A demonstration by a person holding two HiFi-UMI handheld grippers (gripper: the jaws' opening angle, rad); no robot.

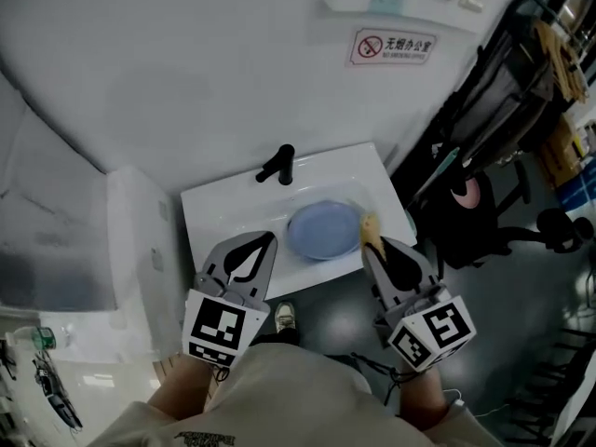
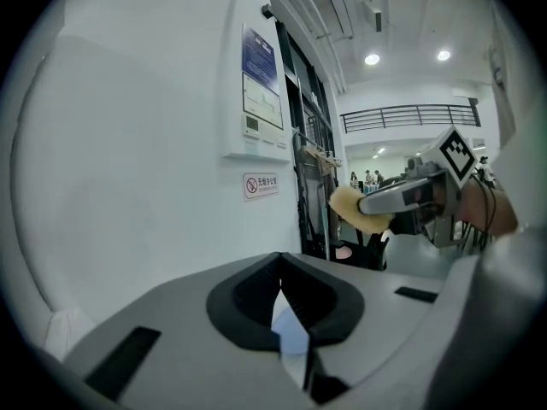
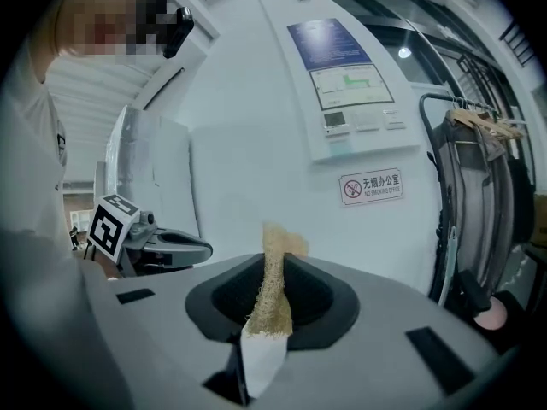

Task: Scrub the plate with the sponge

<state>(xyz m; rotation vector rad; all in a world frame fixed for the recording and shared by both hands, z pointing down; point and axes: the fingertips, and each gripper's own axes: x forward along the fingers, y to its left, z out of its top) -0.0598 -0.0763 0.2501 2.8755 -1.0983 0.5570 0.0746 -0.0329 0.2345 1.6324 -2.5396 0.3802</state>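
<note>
I see a white wall (image 1: 186, 82) curving behind a white sink (image 1: 212, 214). To the sink's right stands a black rack (image 1: 503, 110). A pale blue plate (image 1: 323, 229) lies flat in the sink's right half, towards its front edge. My left tongs (image 1: 268, 238) hang over the front edge, left of the plate, with the jaws closed together and nothing between them. My right tongs (image 1: 371, 247) are at the front right corner, just beside the plate's rim, clamped on a yellow sponge (image 1: 370, 226) that sticks out past their tips. I cannot tell whether the sponge touches the plate. A black tap (image 1: 277, 164) stands at the middle of the sink's back edge. A no-smoking sign (image 1: 392, 46) is on the wall.
</note>
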